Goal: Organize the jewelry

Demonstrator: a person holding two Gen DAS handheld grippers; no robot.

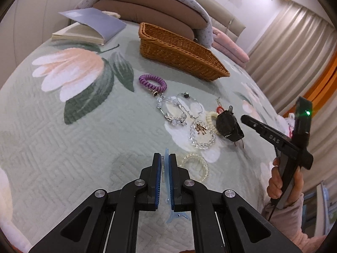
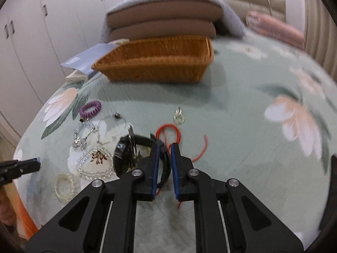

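Two grippers are seen above a quilted floral bedspread (image 1: 63, 126). The left gripper (image 1: 165, 164) is clamped on a pale blue hair clip (image 1: 166, 168). The right gripper (image 2: 165, 149) is narrowly parted around a black watch strap (image 2: 165, 168), contact unclear. Bracelets (image 1: 202, 135) lie just ahead; the wicker basket (image 1: 179, 52) sits beyond, before stacked pillows (image 2: 164, 19).

Blue hair clip (image 1: 166, 181) in left claw (image 1: 165, 162)

A floral-quilted bed (image 1: 63, 126) is seen. A basket (image 1: 179, 50), book (image 1: 88, 27) and pillows (image 1: 147, 6) lie toward its head; bracelets (image 1: 202, 135), hair ties (image 1: 152, 82) and a watch (image 1: 228, 124) are scattered mid-bed.
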